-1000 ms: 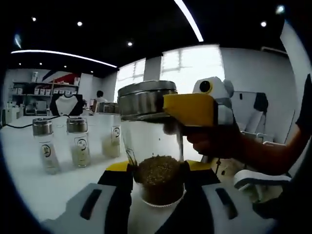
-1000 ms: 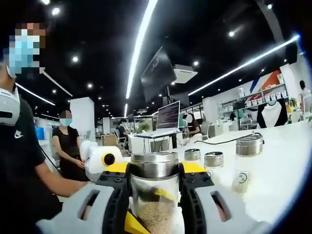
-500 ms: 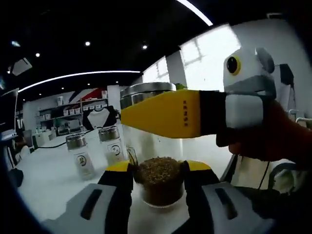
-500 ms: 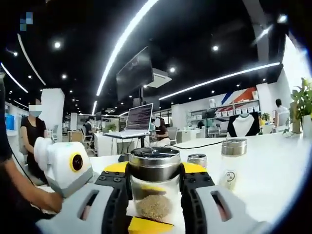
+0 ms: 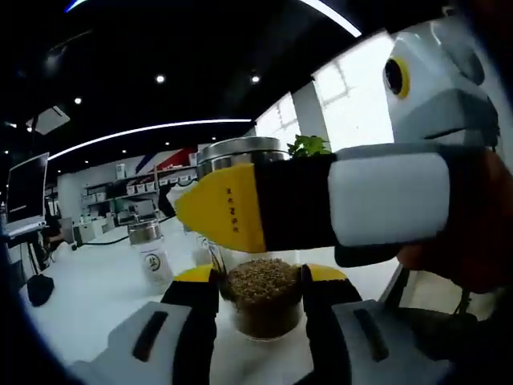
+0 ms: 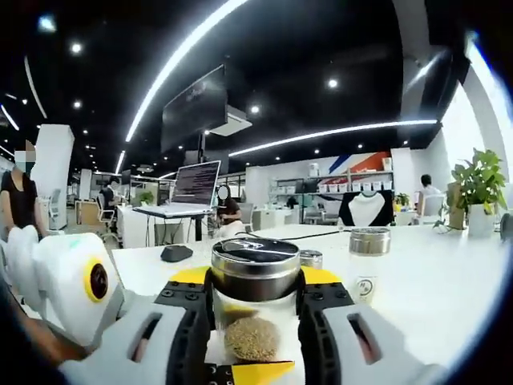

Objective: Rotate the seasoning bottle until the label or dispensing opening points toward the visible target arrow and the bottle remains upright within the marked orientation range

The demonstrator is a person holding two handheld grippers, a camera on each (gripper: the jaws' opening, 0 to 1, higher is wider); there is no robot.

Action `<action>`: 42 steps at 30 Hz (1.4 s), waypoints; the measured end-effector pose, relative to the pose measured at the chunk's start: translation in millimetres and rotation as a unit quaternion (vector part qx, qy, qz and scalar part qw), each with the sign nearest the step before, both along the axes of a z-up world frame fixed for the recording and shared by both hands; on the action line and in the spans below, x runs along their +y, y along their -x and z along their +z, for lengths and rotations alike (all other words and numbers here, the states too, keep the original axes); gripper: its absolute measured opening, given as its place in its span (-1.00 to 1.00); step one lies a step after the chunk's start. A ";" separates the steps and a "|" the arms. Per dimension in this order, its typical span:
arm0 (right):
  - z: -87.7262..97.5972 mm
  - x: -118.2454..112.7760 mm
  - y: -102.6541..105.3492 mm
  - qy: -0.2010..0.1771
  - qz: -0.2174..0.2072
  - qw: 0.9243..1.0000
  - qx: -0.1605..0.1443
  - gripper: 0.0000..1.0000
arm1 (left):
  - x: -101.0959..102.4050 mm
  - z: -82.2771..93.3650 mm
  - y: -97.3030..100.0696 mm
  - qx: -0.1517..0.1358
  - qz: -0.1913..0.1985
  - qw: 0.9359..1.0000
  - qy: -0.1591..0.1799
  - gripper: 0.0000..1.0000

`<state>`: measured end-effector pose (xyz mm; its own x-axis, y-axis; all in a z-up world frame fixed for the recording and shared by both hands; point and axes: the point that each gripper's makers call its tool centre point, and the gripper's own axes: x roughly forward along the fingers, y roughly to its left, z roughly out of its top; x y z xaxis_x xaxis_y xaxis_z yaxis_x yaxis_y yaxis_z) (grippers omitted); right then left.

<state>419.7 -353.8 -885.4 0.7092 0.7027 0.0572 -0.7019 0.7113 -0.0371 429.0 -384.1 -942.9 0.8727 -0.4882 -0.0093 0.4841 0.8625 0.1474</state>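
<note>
A clear seasoning bottle with brown granules and a steel lid stands upright on the white table. My left gripper is shut on its lower body, one jaw pressing each side. The right gripper's yellow-tipped finger crosses the bottle's upper part from the right. In the right gripper view the same bottle sits between the jaws of my right gripper, which is shut on it just under the lid. The left gripper's white body is at the left.
A second seasoning bottle stands further back on the table; another bottle stands beyond the held one, with a lid behind it. A laptop, a mouse and a potted plant are further off.
Both views have swung round with the bottle still held in both grippers. The right gripper now looms larger in the left gripper view; the left gripper sits further left in the right gripper view.
</note>
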 end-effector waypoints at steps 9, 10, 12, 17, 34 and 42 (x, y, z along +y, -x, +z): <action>3.1 -9.7 10.3 -0.018 0.058 0.998 0.011 -0.24 | -10.3 7.8 11.8 -0.002 -0.098 0.995 0.030 -0.14; 4.0 -8.7 13.2 -0.011 0.069 0.998 0.002 -0.24 | -11.9 8.4 12.7 0.003 -0.111 0.993 0.038 -0.14; 7.4 -7.8 18.9 0.000 0.093 0.996 -0.016 -0.23 | -13.8 11.7 15.4 0.022 -0.145 0.987 0.065 -0.15; 11.3 -5.9 28.0 0.017 0.147 0.988 -0.034 -0.24 | -20.4 12.9 18.2 0.040 -0.198 0.977 0.076 -0.11; 15.4 -21.2 33.1 -0.074 0.220 0.973 0.015 -0.22 | -32.6 19.5 27.5 0.066 -0.269 0.954 0.115 -0.09; 20.5 -25.4 25.0 -0.110 0.178 0.978 0.013 -0.21 | -34.8 24.8 21.5 0.026 -0.198 0.975 0.091 -0.13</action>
